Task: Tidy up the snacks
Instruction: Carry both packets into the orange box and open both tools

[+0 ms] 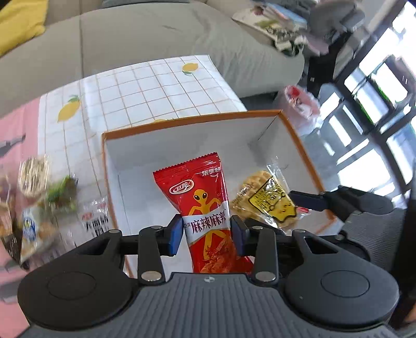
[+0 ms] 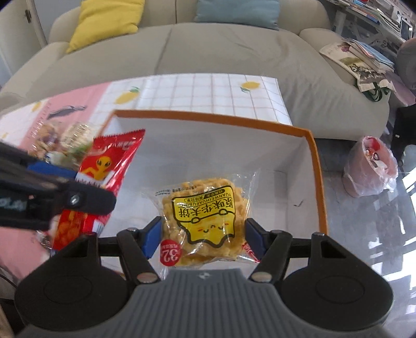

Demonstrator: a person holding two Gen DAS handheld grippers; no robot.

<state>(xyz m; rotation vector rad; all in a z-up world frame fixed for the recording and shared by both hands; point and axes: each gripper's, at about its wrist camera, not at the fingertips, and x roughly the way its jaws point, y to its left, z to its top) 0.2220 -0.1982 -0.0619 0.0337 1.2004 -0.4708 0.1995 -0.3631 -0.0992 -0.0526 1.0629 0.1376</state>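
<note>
Squarely between the blue pads of the left tool (image 1: pixel 206 235): a long red foil snack packet with a yellow alien figure (image 1: pixel 205 208), pinched at its middle, top end raised over a shallow white cardboard box with an orange rim (image 1: pixel 189 122). Clamped likewise in the right tool (image 2: pixel 203 232): a clear plastic pack of golden waffle biscuit with a yellow label (image 2: pixel 205 215), pads tight on both sides, also above the white box floor. Side by side over the box, red packet to the left, biscuit pack to the right, close but whether touching cannot be told. Left of the box, on a tabletop with a white grid-and-lemon cover (image 1: pixel 145 88): a blurred heap of loose wrapped snacks (image 1: pixel 39 197), outside the box. Beyond the tabletop: a grey-green fabric sofa (image 2: pixel 221 52) with a yellow cushion (image 2: pixel 104 23) and a blue cushion (image 2: pixel 236 10). Off to the right, on the floor: a pink bin lined with a clear bag (image 2: pixel 370 166).
</note>
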